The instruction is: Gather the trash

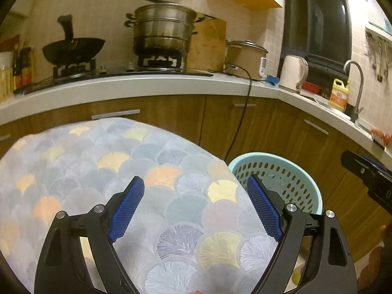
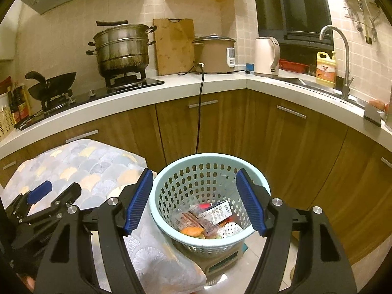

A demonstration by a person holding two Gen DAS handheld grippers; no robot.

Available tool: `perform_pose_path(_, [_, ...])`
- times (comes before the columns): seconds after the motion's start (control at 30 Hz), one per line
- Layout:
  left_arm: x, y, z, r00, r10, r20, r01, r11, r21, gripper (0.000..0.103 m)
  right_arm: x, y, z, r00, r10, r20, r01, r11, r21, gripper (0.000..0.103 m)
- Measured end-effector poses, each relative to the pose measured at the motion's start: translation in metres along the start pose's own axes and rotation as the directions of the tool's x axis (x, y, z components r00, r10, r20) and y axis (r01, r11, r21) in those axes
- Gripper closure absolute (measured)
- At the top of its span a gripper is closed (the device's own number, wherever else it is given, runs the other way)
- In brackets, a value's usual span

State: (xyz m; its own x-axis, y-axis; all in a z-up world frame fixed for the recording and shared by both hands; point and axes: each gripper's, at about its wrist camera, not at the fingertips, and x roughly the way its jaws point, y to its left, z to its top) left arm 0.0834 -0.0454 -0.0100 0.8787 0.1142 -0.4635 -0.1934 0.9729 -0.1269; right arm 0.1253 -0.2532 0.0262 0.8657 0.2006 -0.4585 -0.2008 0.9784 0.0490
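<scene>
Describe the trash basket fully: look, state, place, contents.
The basket is a round, pale-teal plastic bin with rows of slots in its wall. It stands upright on the floor before the wooden cabinets, close against the patterned cloth; whether they touch is unclear. It holds wrappers, a printed packet and something orange. The right gripper hangs open above it, empty.

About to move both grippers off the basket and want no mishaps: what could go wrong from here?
1. The right gripper hangs open right over the light blue basket; dropping lower or swinging sideways, a finger could catch the rim and tip out the wrappers.
2. The rice cooker's black cord hangs down the cabinet just behind the basket and could snag.
3. The open left gripper over the patterned cloth might drag it.
</scene>
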Motion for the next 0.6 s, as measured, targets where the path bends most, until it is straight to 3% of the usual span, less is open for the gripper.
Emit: perform_pose_path(0.6, [-0.003, -0.009, -0.002, 1.0, 0.015, 0.012, -0.015, 0.999, 0.047, 0.019, -0.007, -0.001, 0.0, 0.999, -0.006, 0.038, 0.006, 1.0, 0.006, 0.036])
